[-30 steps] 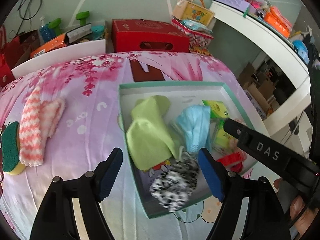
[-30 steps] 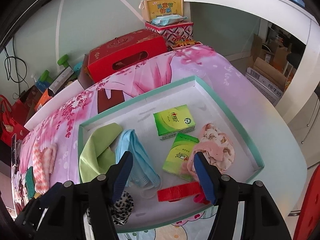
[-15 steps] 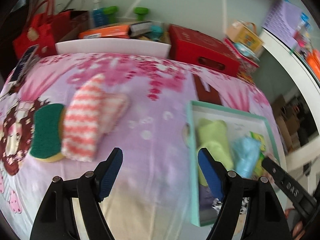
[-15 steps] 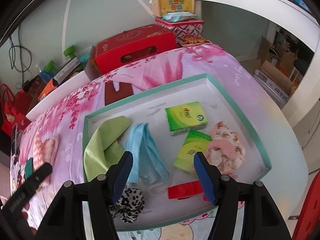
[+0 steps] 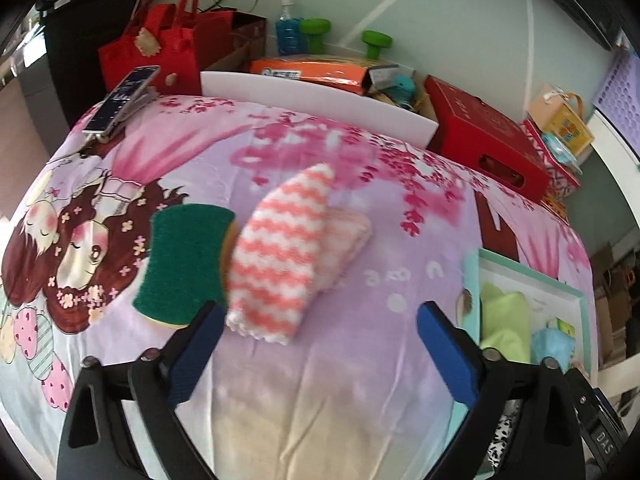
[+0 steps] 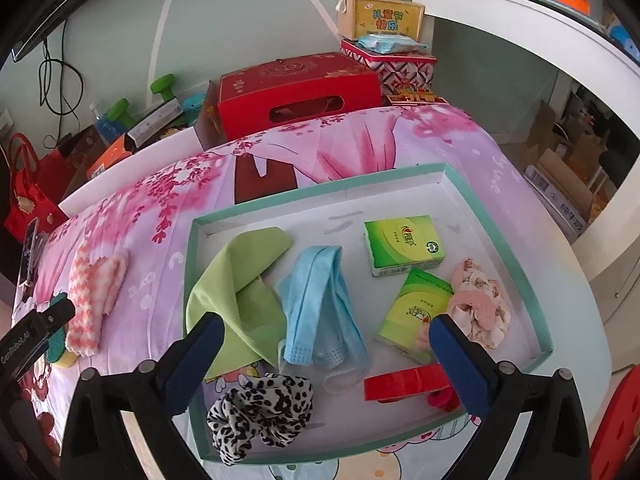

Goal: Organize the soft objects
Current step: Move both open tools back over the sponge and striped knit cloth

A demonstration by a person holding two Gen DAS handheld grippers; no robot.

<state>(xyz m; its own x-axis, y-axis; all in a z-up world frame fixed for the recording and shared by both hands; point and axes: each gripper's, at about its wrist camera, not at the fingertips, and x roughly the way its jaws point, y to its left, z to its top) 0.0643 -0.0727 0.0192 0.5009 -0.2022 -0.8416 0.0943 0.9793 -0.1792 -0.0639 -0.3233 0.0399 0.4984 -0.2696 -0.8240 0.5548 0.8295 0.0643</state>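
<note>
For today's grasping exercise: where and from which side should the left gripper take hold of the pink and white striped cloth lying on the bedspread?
Grip the striped cloth across its near, wider end, coming down from above and the camera side. It lies folded flat and narrows to a point at the far end, and a green sponge sits close at one side. The left gripper is open and faces that end.

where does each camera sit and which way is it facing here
Left wrist: on the left gripper, angled down at the pink-and-white striped knitted cloth beside the green scouring sponge; both open fingers show.
Right wrist: on the right gripper, angled down into the teal-rimmed shallow box; open fingers show.
Shared: striped cloth, box, lime green folded cloth.
</note>
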